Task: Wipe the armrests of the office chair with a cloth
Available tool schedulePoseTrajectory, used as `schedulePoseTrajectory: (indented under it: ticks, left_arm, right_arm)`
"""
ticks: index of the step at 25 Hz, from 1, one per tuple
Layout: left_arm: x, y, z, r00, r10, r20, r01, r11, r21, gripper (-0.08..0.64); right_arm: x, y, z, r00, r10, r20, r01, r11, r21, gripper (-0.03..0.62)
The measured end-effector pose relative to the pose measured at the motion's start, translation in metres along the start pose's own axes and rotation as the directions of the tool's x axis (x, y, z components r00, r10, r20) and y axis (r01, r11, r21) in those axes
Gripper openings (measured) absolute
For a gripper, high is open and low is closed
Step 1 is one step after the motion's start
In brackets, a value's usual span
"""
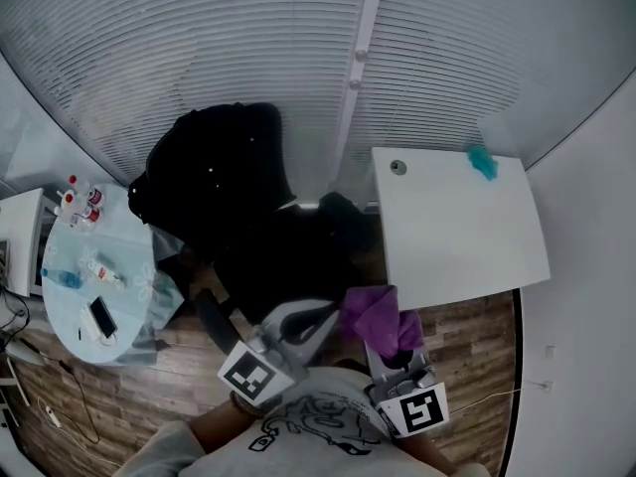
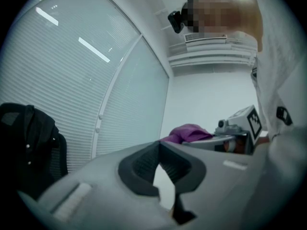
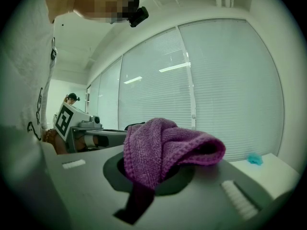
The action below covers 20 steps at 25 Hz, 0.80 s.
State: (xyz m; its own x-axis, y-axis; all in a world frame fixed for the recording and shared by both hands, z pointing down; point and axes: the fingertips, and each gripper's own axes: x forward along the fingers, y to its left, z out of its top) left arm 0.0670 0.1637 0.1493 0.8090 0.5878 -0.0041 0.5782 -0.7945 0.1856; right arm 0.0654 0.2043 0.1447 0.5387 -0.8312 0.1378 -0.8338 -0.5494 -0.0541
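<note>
Here we held the purple cloth (image 3: 165, 145) pinched in the right gripper (image 3: 154, 172); the left gripper (image 2: 159, 148) was closed, empty, both near the black office chair (image 1: 263, 256).

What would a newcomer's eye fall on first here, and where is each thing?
The purple cloth stands out first, bunched in the right gripper's shut jaws. Beyond it a black office chair stands before the window blinds, with a white table at the head view's right. The left gripper's jaws are together, empty.

Wood floor (image 1: 149, 396), white desk (image 1: 457, 237) rt, round glass table (image 1: 119, 246) lt, blinds (image 1: 199, 48) across window wall
</note>
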Motion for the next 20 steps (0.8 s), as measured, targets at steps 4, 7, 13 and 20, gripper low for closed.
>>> schedulePoseTrajectory:
  ticks: [4, 7, 13, 20]
  left_arm:
    - [0.009, 0.014, -0.001, 1.000, -0.005, -0.009, 0.005, 1.000, -0.006, 0.003]
    - [0.013, 0.020, -0.002, 1.000, -0.004, -0.018, 0.004, 1.000, -0.006, 0.002]
    - [0.021, 0.024, -0.004, 0.999, 0.008, -0.038, -0.009, 1.000, -0.011, 0.002]
    - [0.032, 0.023, -0.007, 0.999, 0.031, -0.039, -0.031, 0.999, -0.008, 0.003]
  right_arm:
    - [0.012, -0.012, -0.004, 1.000, -0.015, -0.009, 0.015, 1.000, 0.016, 0.031]
    - [0.016, -0.017, -0.010, 1.000, -0.005, -0.030, 0.005, 1.000, -0.001, 0.029]
    - [0.020, -0.031, -0.013, 0.999, -0.005, -0.035, 0.005, 1.000, 0.000, 0.029]
    - [0.020, -0.041, -0.014, 0.999, 0.019, -0.042, -0.019, 1.000, 0.001, 0.029]
